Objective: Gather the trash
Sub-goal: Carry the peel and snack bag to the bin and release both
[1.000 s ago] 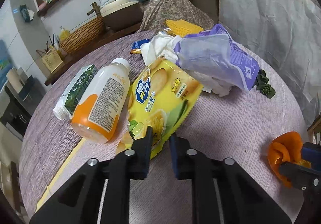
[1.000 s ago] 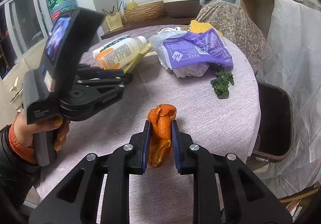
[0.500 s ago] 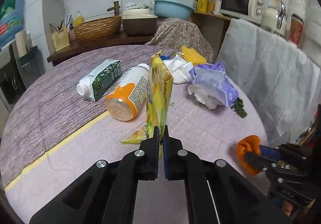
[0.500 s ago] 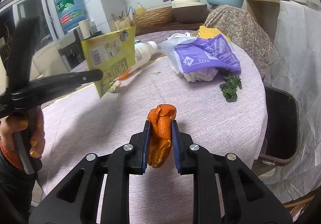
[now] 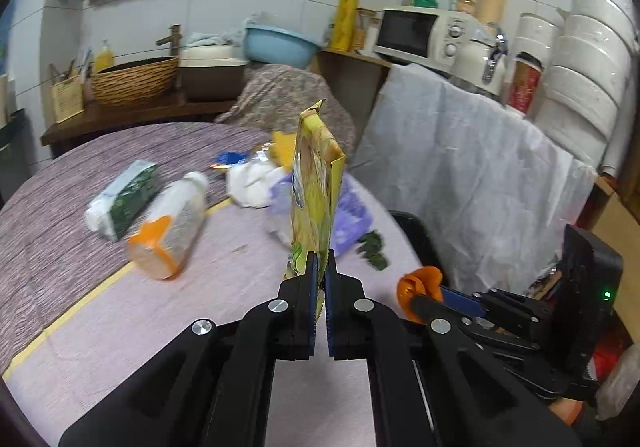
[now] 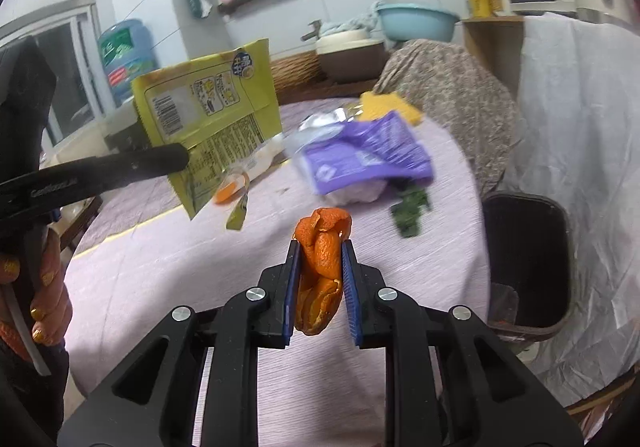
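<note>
My left gripper (image 5: 319, 271) is shut on the bottom edge of a yellow snack bag (image 5: 316, 187), which stands edge-on above the round table (image 5: 224, 319). From the right wrist view the same snack bag (image 6: 208, 115) hangs in the air at the left, pinched by the left gripper (image 6: 182, 158). My right gripper (image 6: 319, 253) is shut on a curled orange peel (image 6: 322, 267) above the table's near edge; that peel (image 5: 420, 283) shows at the lower right of the left wrist view. A dark trash bin (image 6: 528, 263) stands beside the table on the right.
On the table lie an orange-capped bottle (image 5: 168, 231), a green carton (image 5: 124, 199), a purple bag over white tissue (image 6: 364, 163), green leaves (image 6: 412, 211), a yellow sponge (image 6: 392, 105). A white sheet (image 5: 480, 175) drapes furniture at the right. A person's hand (image 6: 44, 287) grips the left handle.
The left gripper closed on the yellow snack bag and lifted it off the table, turning it upright. The right gripper rose slightly, still holding the orange peel.
</note>
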Demonstrator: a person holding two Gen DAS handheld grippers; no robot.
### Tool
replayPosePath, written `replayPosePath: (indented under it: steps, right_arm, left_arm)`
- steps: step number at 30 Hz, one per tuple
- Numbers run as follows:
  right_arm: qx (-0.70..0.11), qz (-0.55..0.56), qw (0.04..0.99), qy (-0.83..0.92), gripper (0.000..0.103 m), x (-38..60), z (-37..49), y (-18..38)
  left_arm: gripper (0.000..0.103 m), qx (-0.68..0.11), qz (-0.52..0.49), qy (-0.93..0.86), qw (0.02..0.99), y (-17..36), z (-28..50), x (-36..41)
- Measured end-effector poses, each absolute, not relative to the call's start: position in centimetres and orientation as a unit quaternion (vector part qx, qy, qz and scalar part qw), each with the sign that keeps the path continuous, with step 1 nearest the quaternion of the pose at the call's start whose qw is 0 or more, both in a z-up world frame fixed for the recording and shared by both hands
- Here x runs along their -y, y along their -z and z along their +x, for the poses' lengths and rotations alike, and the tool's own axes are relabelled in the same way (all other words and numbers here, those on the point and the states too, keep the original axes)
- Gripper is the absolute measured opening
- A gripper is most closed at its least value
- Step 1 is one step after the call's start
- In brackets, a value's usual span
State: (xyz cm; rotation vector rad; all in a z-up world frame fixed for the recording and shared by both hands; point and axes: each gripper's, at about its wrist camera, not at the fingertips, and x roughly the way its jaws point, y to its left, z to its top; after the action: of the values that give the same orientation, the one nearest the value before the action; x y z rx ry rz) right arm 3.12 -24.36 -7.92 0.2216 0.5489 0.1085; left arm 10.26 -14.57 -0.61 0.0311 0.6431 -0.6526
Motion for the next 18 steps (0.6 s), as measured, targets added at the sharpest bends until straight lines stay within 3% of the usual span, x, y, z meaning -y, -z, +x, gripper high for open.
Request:
replayPosePath:
  steps: [9,18]
  right_arm:
    - [-0.263,0.172,0.946,0.079,0.021,35.4,4.3,9.2]
    - [-0.35,0.214,0.899,0.156,0.021,43.7,9.8,18.4]
  left_arm:
    - [0.004,-0.337,0.021,0.4,0.852,0.5,11.9,23.4]
    - [0.004,-0.392,0.065,0.418,0.817,4.3,14.9,34.4]
